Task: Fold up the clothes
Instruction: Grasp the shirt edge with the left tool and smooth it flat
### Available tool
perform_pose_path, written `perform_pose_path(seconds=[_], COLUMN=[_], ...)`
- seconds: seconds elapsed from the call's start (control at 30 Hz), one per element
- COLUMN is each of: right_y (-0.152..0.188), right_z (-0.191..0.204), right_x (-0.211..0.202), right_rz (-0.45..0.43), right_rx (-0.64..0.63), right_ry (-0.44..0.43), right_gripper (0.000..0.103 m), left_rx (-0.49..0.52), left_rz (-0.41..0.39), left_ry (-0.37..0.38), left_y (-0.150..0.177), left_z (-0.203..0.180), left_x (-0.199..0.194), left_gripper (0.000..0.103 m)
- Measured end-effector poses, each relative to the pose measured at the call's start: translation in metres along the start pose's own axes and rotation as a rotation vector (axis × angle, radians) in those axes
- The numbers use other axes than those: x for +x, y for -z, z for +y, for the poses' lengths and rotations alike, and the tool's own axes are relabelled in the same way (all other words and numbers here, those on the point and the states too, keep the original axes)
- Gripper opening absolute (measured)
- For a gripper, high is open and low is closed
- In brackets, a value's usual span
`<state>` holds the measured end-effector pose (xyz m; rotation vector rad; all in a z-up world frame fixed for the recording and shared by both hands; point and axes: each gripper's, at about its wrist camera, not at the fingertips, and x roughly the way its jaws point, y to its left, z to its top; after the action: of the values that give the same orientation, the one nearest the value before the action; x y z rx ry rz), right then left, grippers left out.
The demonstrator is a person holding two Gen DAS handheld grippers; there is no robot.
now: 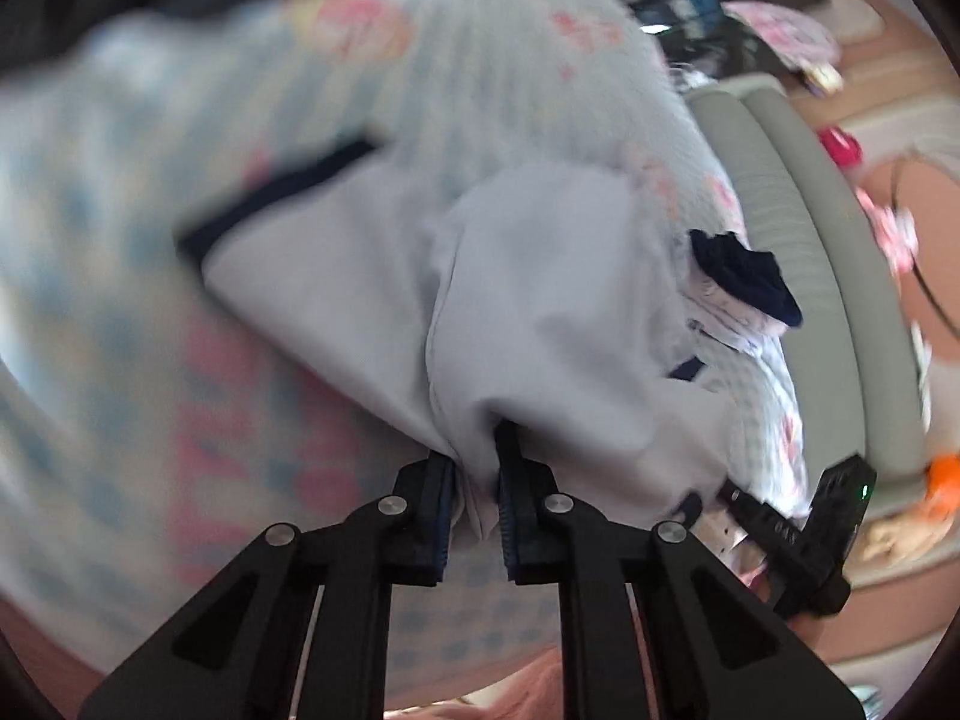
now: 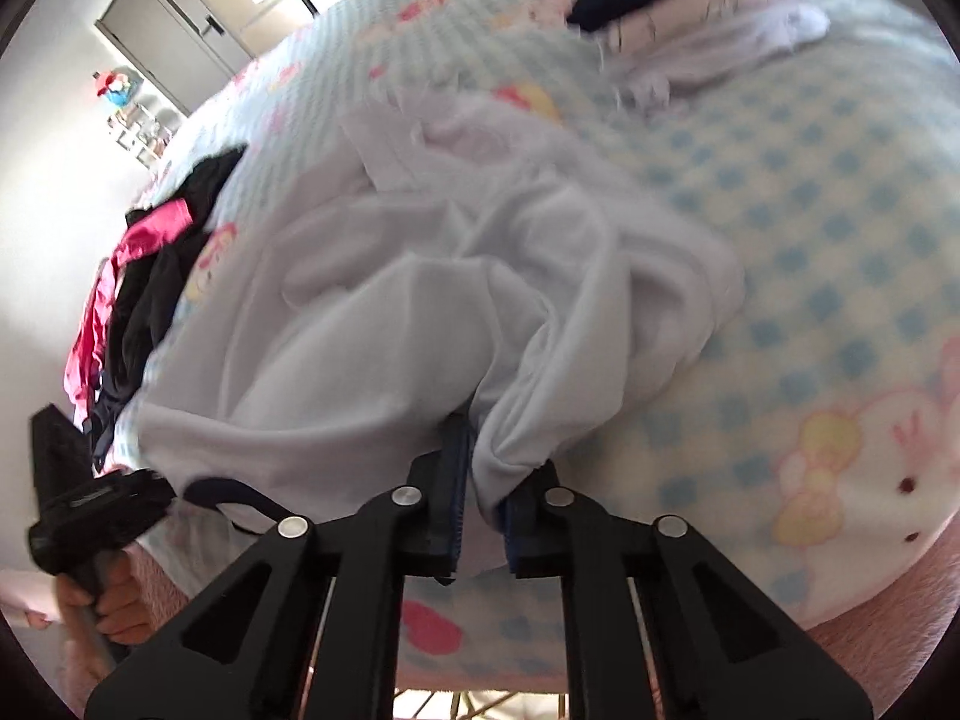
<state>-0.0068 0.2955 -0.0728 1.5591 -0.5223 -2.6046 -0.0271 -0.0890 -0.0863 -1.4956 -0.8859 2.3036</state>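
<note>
Both tools are clamped on the white shirt [image 2: 420, 300]: left tool [image 1: 474, 480] and right tool [image 2: 480, 498] each pinch a bunched edge, the rest heaped ahead on the bed [image 2: 810, 210]. Thick bunches could slip free when lifted, spoiling the fold.

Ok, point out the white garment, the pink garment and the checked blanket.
white garment [image 2: 384, 324]: right wrist view, crumpled middle.
pink garment [image 2: 150, 234]: right wrist view, upper fold.
checked blanket [image 2: 810, 228]: right wrist view, bare patch.
</note>
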Motion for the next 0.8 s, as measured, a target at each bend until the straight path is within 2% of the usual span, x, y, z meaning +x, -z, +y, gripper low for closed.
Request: perform_pose_path(seconds=[0.07, 0.13, 0.2, 0.3, 0.33, 0.37, 0.47, 0.6, 0.67, 0.7, 0.73, 0.8], right_y=[-0.007, -0.014, -0.017, -0.012, -0.008, -0.004, 0.004, 0.008, 0.008, 0.010, 0.012, 0.016], right_z=[0.000, -0.004, -0.013, -0.017, -0.016, -0.017, -0.018, -0.021, -0.025, -0.025, -0.026, -0.026], right_x=[-0.018, -0.025, -0.018, -0.002, 0.001, 0.004, 0.009, 0.009, 0.008, 0.010, 0.011, 0.013], right_rz=[-0.070, -0.090, -0.055, -0.003, 0.013, 0.027, 0.065, 0.081, 0.082, 0.082, 0.082, 0.100], right_rx=[-0.030, -0.035, -0.006, 0.018, 0.028, 0.042, 0.047, 0.050, 0.073, 0.090, 0.113, 0.134], right_ry=[0.062, 0.095, 0.106, 0.133, 0.115, 0.089, 0.036, 0.019, 0.003, 0.013, 0.032, 0.002], right_gripper=[0.005, 0.006, 0.006, 0.007, 0.007, 0.007, 0.016, 0.018, 0.018, 0.021, 0.028, 0.030], left_rx=[0.142, 0.259, 0.264, 0.194, 0.164, 0.118, -0.002, -0.129, -0.195, -0.210, -0.214, -0.219], left_rz=[-0.037, -0.080, -0.090, -0.072, -0.074, -0.064, -0.021, 0.015, 0.052, 0.072, 0.090, 0.116], left_ry=[-0.049, -0.094, -0.090, -0.124, -0.134, -0.131, -0.033, 0.070, 0.145, 0.170, 0.189, 0.209], left_y=[-0.015, -0.025, -0.029, -0.035, -0.033, -0.025, -0.003, 0.019, 0.030, 0.034, 0.038, 0.042], left_z=[-0.007, -0.009, 0.001, 0.008, 0.001, 0.010, 0.032, 0.047, 0.053, 0.053, 0.051, 0.045], left_x=[-0.038, -0.068, -0.085, -0.072, -0.060, -0.057, -0.044, -0.026, -0.013, -0.006, 0.001, 0.014], left_gripper=[0.013, 0.015, 0.017, 0.019, 0.021, 0.027, 0.031, 0.041, 0.043, 0.043, 0.043, 0.046])
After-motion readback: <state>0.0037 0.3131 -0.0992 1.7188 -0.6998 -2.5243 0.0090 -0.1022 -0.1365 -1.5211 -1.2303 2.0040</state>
